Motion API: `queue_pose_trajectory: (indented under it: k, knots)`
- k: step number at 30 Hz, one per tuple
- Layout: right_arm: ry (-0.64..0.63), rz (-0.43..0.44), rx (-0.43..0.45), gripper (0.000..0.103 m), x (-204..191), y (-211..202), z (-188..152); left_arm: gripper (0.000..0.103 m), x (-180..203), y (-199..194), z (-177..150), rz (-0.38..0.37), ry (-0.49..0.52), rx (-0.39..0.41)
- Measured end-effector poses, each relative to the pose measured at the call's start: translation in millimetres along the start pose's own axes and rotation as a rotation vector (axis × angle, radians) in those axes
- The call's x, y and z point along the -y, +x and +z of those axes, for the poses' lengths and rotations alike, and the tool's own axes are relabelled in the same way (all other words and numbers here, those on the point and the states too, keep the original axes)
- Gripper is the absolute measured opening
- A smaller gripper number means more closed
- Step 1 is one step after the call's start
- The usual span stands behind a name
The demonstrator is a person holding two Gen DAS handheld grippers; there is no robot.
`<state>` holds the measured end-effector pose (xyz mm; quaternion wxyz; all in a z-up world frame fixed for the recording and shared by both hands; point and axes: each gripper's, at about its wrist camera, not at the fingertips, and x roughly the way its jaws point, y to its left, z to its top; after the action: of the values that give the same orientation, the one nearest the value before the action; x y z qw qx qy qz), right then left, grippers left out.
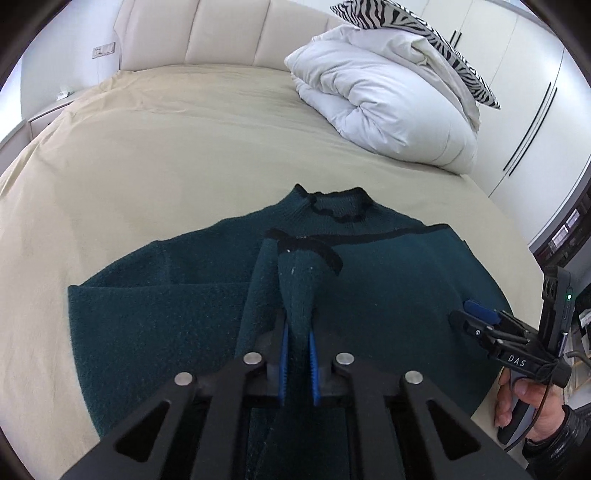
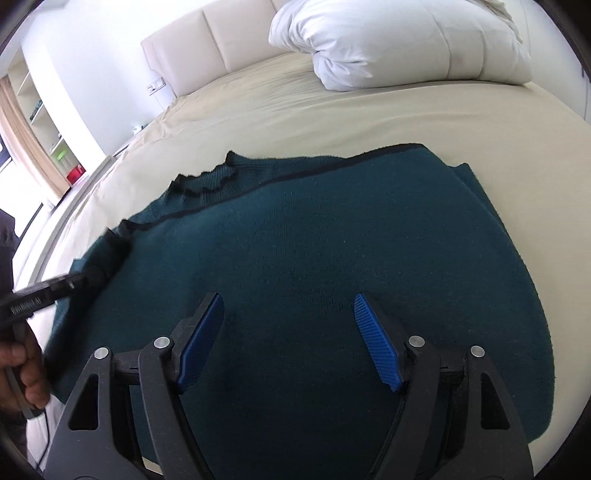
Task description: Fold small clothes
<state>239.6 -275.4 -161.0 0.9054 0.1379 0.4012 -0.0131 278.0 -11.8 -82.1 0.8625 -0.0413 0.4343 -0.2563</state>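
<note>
- Left wrist view, nearest item: left gripper (image 1: 297,356), blue pads drawn narrow and clamped on a raised ridge of the sweater (image 1: 166,314); the pinched fabric stands up between the fingers and runs forward to a black-trimmed cuff or hem end.
- Right wrist view, nearest item: right gripper (image 2: 288,339), fingers spread wide, holding nothing, poised over the middle of the knit body; whether the pad tips touch the cloth cannot be told.
- Sweater: dark teal knit with black edging, spread on the bed sheet (image 1: 147,147), collar (image 1: 338,206) pointing away from both claws. One side appears already folded inward, its black-trimmed edge running diagonally across the chest.
- Handling, by judgement: soft, limp, fairly thick knit; light enough for one claw to lift, likely to sag and stretch if held at a single point. Fuzzy surface should grip the ribbed pads well. Best holds look to be the trimmed edges, cuff or hem, where the fabric is firmer.
- Position relative to claws: sweater lies directly under and ahead of both; the right gripper sits to the right of the left gripper's pinch, near the garment's right edge.
- Further back: white duvet (image 1: 388,103), folded, with a zebra-print pillow (image 1: 424,33) on top.
- Farthest: padded headboard (image 1: 221,33).
</note>
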Motion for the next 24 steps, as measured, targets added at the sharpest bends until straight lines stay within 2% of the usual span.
queue_pose_trajectory:
  k: [2,3,5,7,8,9,10,12,14,16,17,18,19,20,22,23,24]
  knots:
    - [-0.036,-0.015,0.007,0.072,-1.7,2.6,-3.6,0.01,-10.5,-22.3,-1.6,0.038,-0.048,0.094]
    - [-0.039,-0.018,0.008,0.072,-1.8,2.9,-3.9,0.01,-16.3,-37.4,-2.1,0.083,-0.068,0.158]
    - [-0.031,-0.012,0.008,0.072,0.2,3.5,-5.8,0.011,-30.1,-64.2,-2.0,0.196,-0.119,0.266]
    - [-0.03,-0.01,0.006,0.072,-0.4,5.4,-7.1,0.013,-51.6,-81.4,-2.5,0.342,-0.201,0.329]
    - [-0.034,-0.013,0.006,0.072,-1.3,6.1,-7.6,0.033,-63.3,-81.0,-1.6,0.417,-0.22,0.314]
    - [-0.041,-0.021,0.006,0.073,-2.4,6.8,-8.2,0.045,-74.5,-74.5,-0.6,0.453,-0.228,0.266]
    - [-0.05,-0.026,0.005,0.073,-4.7,8.3,-7.7,0.052,-87.6,-68.3,-3.5,0.454,-0.248,0.226]
    - [-0.073,-0.052,0.001,0.073,-10.2,9.6,-8.5,0.052,-104.1,-66.1,-13.9,0.443,-0.293,0.203]
    - [-0.081,-0.065,-0.004,0.073,-13.7,10.0,-7.5,0.052,-109.5,-74.4,-25.9,0.414,-0.34,0.231]
    - [-0.069,-0.064,-0.005,0.073,-14.7,8.4,-6.4,0.052,-97.7,-79.2,-30.1,0.347,-0.319,0.244]
    - [-0.061,-0.062,-0.004,0.073,-15.6,7.5,-5.6,0.054,-87.1,-76.2,-29.4,0.34,-0.28,0.234]
    - [-0.05,-0.056,-0.003,0.075,-17.2,6.3,-5.0,0.058,-75.9,-71.4,-27.3,0.338,-0.242,0.218]
    - [-0.045,-0.046,-0.002,0.075,-20.1,5.1,-4.1,0.071,-66.9,-63.9,-26.0,0.341,-0.2,0.191]
    - [-0.04,-0.037,-0.001,0.075,-24.1,3.8,-3.4,0.079,-58.3,-52.8,-25.4,0.366,-0.163,0.152]
    - [-0.046,-0.004,0.002,0.075,-36.7,2.0,-0.3,0.078,-49.0,-35.5,-32.7,0.369,-0.116,0.105]
    - [-0.063,0.009,0.005,0.075,-45.2,1.4,0.8,0.063,-49.8,-26.5,-37.7,0.358,-0.116,0.075]
    - [-0.084,0.017,0.007,0.075,-53.7,1.6,1.4,0.052,-57.2,-21.2,-44.4,0.337,-0.139,0.052]
